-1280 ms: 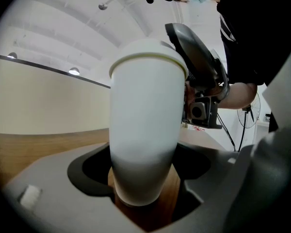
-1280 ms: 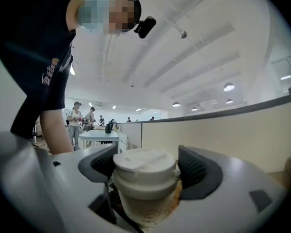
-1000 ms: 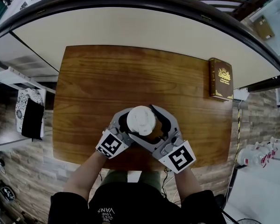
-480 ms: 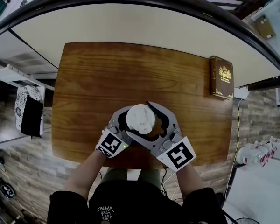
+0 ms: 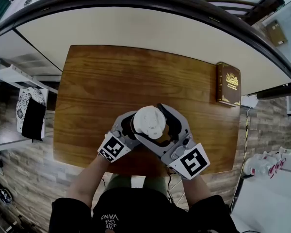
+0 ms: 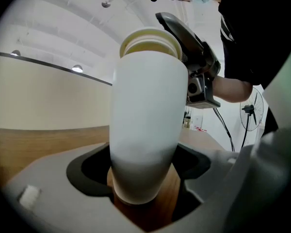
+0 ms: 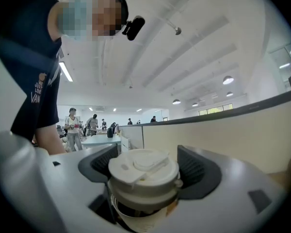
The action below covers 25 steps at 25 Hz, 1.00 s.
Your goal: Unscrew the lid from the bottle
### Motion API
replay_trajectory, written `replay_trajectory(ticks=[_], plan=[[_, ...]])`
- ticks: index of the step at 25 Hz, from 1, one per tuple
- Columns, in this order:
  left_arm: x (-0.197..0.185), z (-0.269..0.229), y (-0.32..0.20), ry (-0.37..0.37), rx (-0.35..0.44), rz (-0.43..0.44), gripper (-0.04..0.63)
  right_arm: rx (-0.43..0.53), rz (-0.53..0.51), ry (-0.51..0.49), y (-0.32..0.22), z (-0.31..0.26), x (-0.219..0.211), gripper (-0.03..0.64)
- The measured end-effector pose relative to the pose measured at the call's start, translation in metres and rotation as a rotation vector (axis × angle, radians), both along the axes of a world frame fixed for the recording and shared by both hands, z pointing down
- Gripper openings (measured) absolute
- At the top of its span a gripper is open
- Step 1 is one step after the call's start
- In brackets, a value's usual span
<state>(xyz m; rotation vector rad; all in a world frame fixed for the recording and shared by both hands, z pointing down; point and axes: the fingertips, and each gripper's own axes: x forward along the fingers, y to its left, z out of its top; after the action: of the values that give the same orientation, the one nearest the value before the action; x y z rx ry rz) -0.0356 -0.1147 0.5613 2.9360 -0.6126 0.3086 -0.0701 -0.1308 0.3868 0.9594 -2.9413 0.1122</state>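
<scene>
So the white bottle (image 6: 144, 125) sits upright toward the 6 o'clock edge of the wooden table (image 5: 111, 81), right in front of the person, and both claws are on it. The left gripper (image 6: 143, 168) is clenched around the lower part of the body, basically acting as the vise. The right gripper (image 7: 146, 174) is clamped on the lid (image 5: 149, 122) up top, pads on either side of its ribbed collar. In the right gripper view there's a dark gap under the lid's collar with the bottle's rim showing below it, so the thread looks at least partly backed off, maybe fully. The lid isn't clear of the bottle though, it sits straight over the mouth. What's left, as a guess: finish any last turn and lift it away. Can't tell whether the base is resting on the wood or held just off it. Around it: a dark book with gold ornament (image 5: 229, 83) at 2 o'clock, at the table's edge and well apart. There's also some black-and-white patterned thing (image 5: 30, 116) off the table at 9 o'clock. Nothing is in the way.
</scene>
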Motion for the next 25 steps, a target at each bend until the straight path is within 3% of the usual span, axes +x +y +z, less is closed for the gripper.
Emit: replay_trajectory(ticks=[6,12,19,25], plan=[[-0.003,0.001,0.0,-0.018,-0.014,-0.036,0.371,0.0,0.022,-0.027,0.001,-0.02,0.016,0.354],[-0.018,-0.003,0.004,-0.032,-0.034,-0.139,0.373,-0.005,0.014,-0.096,0.004,-0.045,0.033,0.354],[-0.049,-0.023,0.017,-0.056,-0.032,-0.293,0.373,0.026,0.003,-0.181,0.009,-0.084,0.053,0.354],[-0.082,-0.058,0.027,-0.048,0.015,-0.494,0.372,0.054,-0.038,-0.234,0.013,-0.112,0.064,0.354]])
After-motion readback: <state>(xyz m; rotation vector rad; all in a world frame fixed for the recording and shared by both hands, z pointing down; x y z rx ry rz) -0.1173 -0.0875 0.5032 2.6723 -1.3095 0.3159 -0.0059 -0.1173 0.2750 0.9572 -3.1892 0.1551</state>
